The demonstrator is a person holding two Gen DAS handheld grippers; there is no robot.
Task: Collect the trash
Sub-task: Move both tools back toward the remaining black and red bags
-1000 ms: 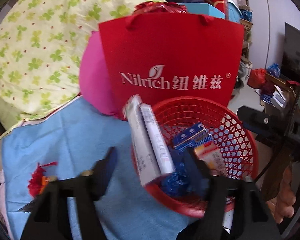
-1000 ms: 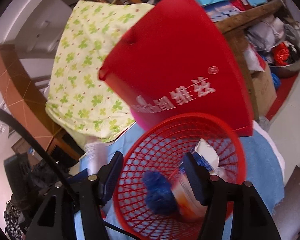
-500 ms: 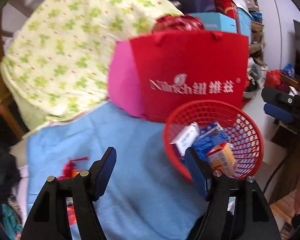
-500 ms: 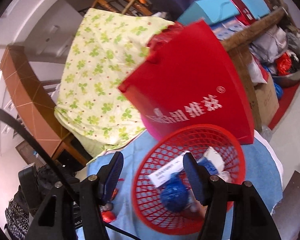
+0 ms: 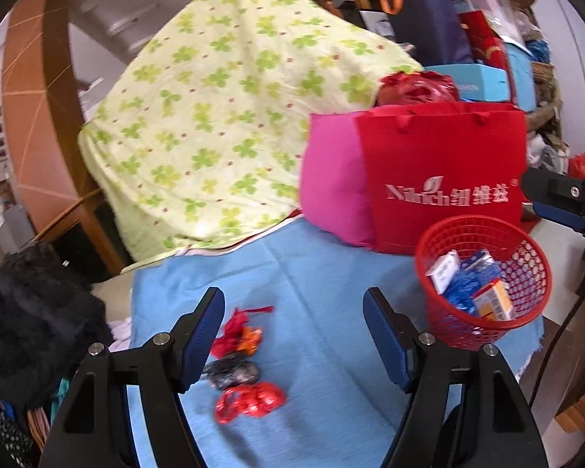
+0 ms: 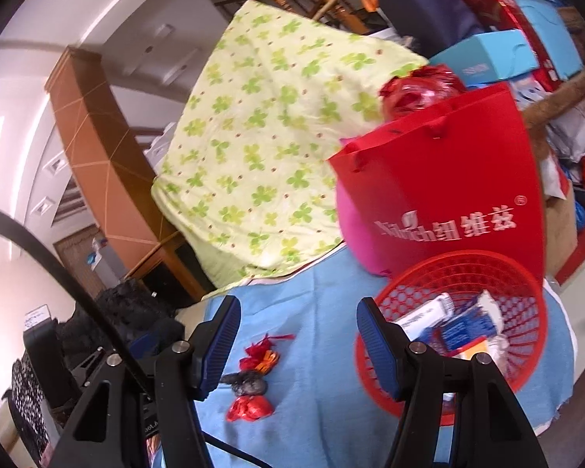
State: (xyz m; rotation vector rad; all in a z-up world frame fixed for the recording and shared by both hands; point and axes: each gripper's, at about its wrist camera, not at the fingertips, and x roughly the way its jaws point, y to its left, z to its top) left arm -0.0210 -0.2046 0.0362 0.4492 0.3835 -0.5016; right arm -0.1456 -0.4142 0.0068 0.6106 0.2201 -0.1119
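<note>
A light blue cloth-covered table (image 5: 323, 273) is seen as the work surface, backed by a large green clover-print quilt (image 5: 222, 117) and a red paper shopping bag with white lettering (image 5: 444, 179); at the cloth's right edge a round red plastic mesh basket (image 5: 526, 273) is set just in front of the bag, and the trash gathered so far is held in it: a white carton (image 5: 442, 271), blue packets (image 5: 470, 280) and an orange-and-white box (image 5: 493, 300); that part of the task is judged done. Three small pieces are left on the cloth, well apart from the basket and close together: a red-and-orange crumpled wrapper (image 5: 240, 333), a dark grey crumpled lump (image 5: 234, 374) just below it, and a shiny red foil wrapper (image 5: 251, 401) lowest in the left wrist view. The left gripper (image 5: 294, 335) is held released, its jaws having just been opening, with nothing pressed between the pads; the right gripper (image 6: 296, 341) is likewise parted and empty; both are aimed over the leftover pieces, which are judged still to be collected.
</note>
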